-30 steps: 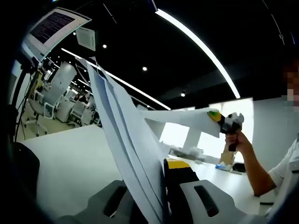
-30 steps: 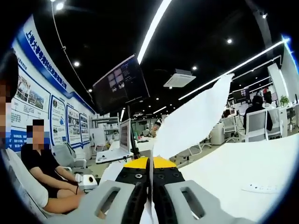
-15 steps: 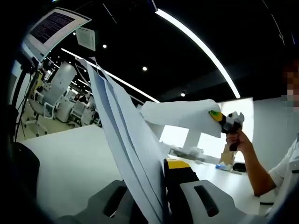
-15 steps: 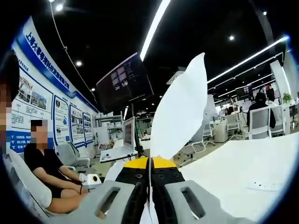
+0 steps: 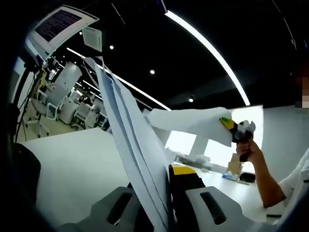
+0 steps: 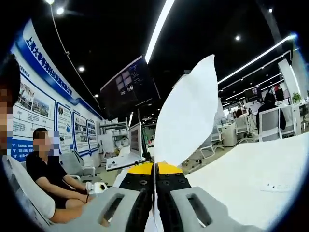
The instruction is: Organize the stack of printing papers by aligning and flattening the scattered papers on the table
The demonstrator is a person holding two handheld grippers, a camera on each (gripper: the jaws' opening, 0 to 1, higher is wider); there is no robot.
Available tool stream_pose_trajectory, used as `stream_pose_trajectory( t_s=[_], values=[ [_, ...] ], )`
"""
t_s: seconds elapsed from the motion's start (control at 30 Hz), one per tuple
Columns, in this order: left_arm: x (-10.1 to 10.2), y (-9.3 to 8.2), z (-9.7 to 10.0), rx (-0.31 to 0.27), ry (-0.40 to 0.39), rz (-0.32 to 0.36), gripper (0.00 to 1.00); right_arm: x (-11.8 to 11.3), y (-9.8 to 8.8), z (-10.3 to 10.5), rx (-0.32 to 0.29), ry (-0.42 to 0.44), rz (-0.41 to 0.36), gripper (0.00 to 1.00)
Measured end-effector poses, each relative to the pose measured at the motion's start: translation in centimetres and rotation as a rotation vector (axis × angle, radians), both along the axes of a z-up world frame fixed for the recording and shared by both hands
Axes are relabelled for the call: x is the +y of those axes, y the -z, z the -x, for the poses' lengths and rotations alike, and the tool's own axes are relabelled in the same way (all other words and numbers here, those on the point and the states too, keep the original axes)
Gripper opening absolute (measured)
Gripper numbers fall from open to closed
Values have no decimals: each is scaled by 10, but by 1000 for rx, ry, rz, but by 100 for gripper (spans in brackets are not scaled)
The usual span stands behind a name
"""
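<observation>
Nearest in the left gripper view, the left gripper [image 5: 164, 193] has its jaws clenched on the sheaf of printing papers [image 5: 133, 145], several white sheets whose edges fan slightly as they rise steeply from between the jaws toward the ceiling. In the right gripper view the right gripper [image 6: 154, 181] likewise has its yellow-tipped jaws pressed together on the paper, a curved leaf of which stands up just above them. The papers are therefore lifted off the white table [image 5: 72, 164], held at two separate places. Holding the stack by two edges in the air probably lets the loose sheets hang and settle against one another, so that they can be squared before being laid flat; that is a judgement from the grip, not something shown. Farther off in the left gripper view, the right gripper appears again at the far end of the sheets, with the person's hand [image 5: 248, 150] around its handle, and the paper bows between the two holds. Beyond, in the right gripper view, a seated person [image 6: 48, 183], a dark hanging screen [image 6: 128, 92] and office chairs [image 6: 268, 123] stand behind the table's far edge.
</observation>
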State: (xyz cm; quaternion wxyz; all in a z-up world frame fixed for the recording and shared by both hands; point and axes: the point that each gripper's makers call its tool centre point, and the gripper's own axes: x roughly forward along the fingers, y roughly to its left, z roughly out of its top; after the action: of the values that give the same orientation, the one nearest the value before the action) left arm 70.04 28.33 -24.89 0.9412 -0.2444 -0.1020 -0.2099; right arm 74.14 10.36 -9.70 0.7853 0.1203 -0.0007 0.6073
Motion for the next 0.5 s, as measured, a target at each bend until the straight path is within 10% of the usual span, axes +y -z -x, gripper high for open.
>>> stream_pose_trajectory(
  t_s=[0.5],
  values=[
    [-22,-9,-17,-20,55,145,8,-22,2,-5,47,67,-96,0]
  ],
)
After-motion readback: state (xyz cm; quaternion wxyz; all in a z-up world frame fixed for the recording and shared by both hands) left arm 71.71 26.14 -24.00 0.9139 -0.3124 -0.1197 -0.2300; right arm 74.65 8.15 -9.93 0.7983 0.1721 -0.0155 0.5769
